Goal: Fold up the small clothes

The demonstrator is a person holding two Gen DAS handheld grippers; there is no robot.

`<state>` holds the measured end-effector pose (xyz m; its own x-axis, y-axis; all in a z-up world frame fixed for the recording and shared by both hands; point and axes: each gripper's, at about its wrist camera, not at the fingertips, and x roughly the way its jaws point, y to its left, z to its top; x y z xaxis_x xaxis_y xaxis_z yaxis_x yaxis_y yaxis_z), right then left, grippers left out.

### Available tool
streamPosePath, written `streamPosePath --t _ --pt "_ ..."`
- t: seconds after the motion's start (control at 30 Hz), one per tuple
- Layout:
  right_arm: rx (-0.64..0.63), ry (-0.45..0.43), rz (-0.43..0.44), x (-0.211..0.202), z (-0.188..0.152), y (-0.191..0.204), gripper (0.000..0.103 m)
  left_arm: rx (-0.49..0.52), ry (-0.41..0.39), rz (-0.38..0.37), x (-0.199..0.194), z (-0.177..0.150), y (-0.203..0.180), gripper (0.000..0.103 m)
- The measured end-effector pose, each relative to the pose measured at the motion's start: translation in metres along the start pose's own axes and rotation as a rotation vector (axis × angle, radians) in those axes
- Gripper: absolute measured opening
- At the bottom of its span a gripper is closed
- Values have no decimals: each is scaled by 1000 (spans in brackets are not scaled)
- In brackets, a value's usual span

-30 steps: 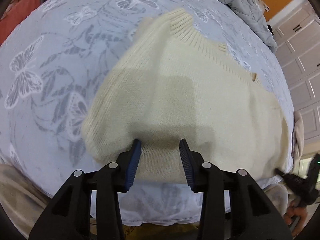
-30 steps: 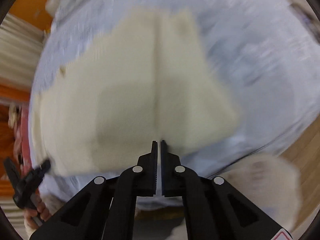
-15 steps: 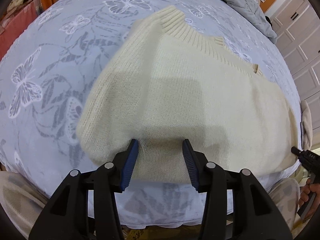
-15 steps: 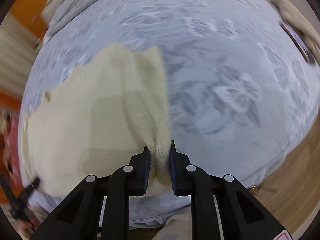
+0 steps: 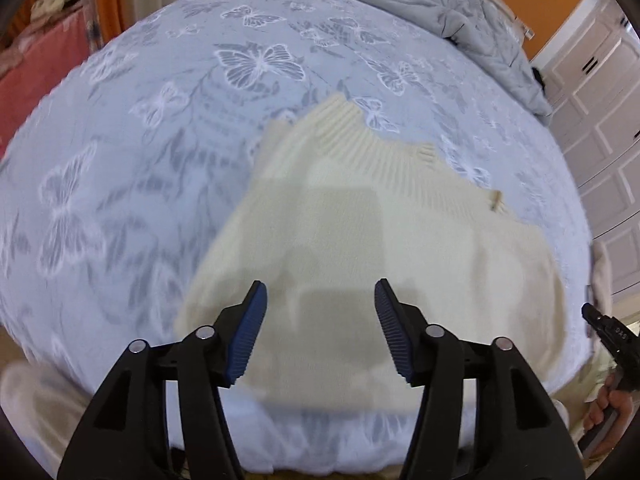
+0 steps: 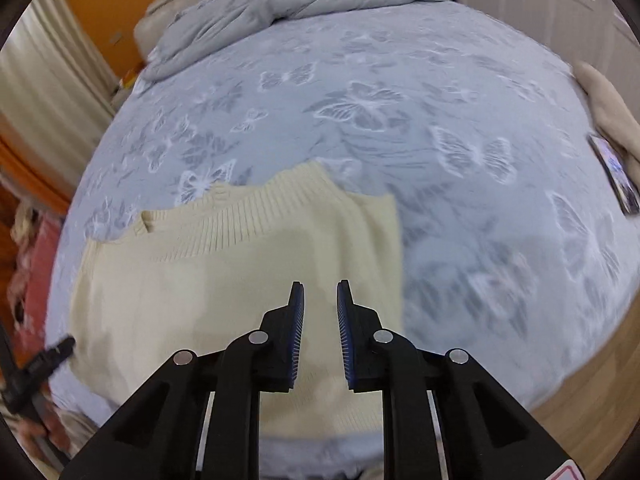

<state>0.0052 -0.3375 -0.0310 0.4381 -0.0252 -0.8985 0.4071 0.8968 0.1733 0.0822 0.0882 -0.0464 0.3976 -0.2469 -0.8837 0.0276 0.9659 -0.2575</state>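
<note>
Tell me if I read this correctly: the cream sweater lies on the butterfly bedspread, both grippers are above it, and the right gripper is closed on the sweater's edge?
Not quite. In the right wrist view the right gripper is open, its fingers apart with nothing between them. The rest holds: the cream sweater lies on the butterfly bedspread, with the left gripper also above it.

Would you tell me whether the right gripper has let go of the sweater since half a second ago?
Yes. The right gripper was pinching the sweater's folded edge; now it is open above it, drawn back toward the bed's near edge.
</note>
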Motion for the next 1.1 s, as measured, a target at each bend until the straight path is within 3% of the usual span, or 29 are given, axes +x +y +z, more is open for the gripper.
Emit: streamPosePath --t 0.07,0.1,0.2,0.33,0.4,0.43,0.47,0.53,0.6,0.63,0.73,0.9,1.1 --pt "-18 85 -149 43 2 -12 11 0 43 58 23 8 3 56" --pt "-9 104 -158 58 3 -16 0 -3 61 79 34 10 8 56" --pt "114 73 -68 43 1 -29 0 -17 64 88 48 12 19 58" --pt "81 -40 -25 0 -2 -8 3 6 59 77 48 10 20 58" --pt "46 5 -77 18 -5 -5 7 22 45 84 48 9 18 59" --pt "17 91 -141 45 -12 -9 6 27 40 91 48 9 16 59" --pt "7 94 -145 56 -17 -11 5 32 33 101 47 8 14 60" --pt "35 75 -142 40 -14 -8 5 43 34 116 47 8 11 60" --pt "86 43 -63 22 -14 -3 13 61 39 122 45 8 9 60" --pt "97 19 -11 10 -13 7 14 65 40 120 44 8 9 60" --pt "48 -5 39 -8 -13 40 14 70 37 107 43 6 11 61" --pt "-44 30 150 -6 -12 108 14 77 34 108 41 3 10 61" --pt "-184 90 161 23 -18 192 14 84 40 93 40 2 12 62"
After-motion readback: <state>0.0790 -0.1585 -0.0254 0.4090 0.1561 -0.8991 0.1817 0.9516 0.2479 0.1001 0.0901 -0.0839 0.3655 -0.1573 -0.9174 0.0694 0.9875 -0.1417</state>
